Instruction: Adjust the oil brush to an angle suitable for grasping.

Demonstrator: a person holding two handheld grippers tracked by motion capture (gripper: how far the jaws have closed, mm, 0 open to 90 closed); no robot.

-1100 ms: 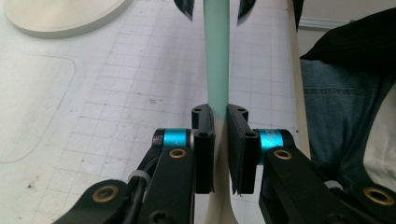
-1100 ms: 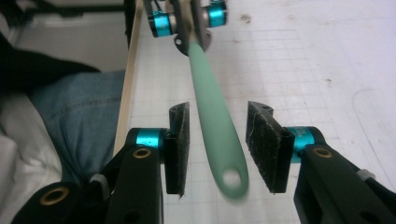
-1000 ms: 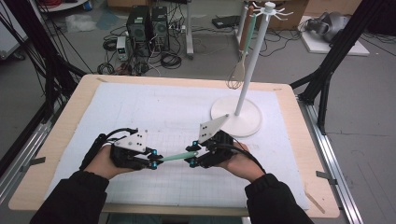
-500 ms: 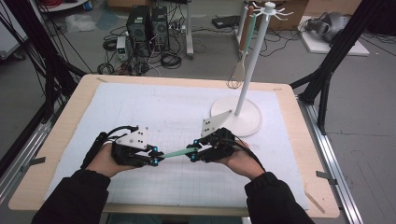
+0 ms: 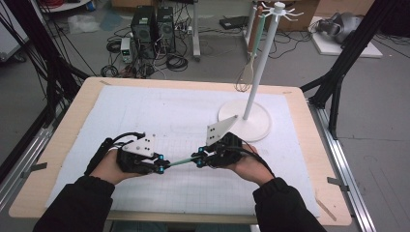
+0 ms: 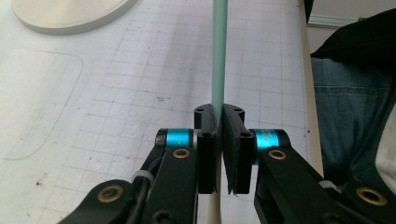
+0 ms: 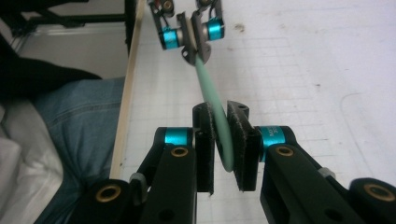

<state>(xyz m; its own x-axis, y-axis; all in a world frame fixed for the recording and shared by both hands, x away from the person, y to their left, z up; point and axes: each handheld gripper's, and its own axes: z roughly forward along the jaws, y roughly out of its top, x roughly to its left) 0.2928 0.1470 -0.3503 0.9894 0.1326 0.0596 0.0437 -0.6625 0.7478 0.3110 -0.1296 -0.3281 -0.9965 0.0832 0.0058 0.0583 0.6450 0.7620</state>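
A thin utensil with a pale green handle (image 5: 180, 161) hangs level just above the white mat, spanning the gap between my two grippers. My left gripper (image 5: 162, 164) is shut on its beige end; in the left gripper view the green shaft (image 6: 219, 56) rises straight out of the closed left gripper (image 6: 218, 126). My right gripper (image 5: 197, 159) has just been closing its jaws on the other end. In the right gripper view the flat green end (image 7: 223, 140) sits pinched between the pads of the right gripper (image 7: 220, 135), and the left gripper (image 7: 189, 32) shows farther off.
A white stand (image 5: 244, 126) with a round base and tall pole stands at the back right of the mat. From its top hooks hang a whisk (image 5: 245, 72) and a green-handled utensil (image 5: 258, 29). The table's near edge (image 5: 183, 216) lies close below my forearms.
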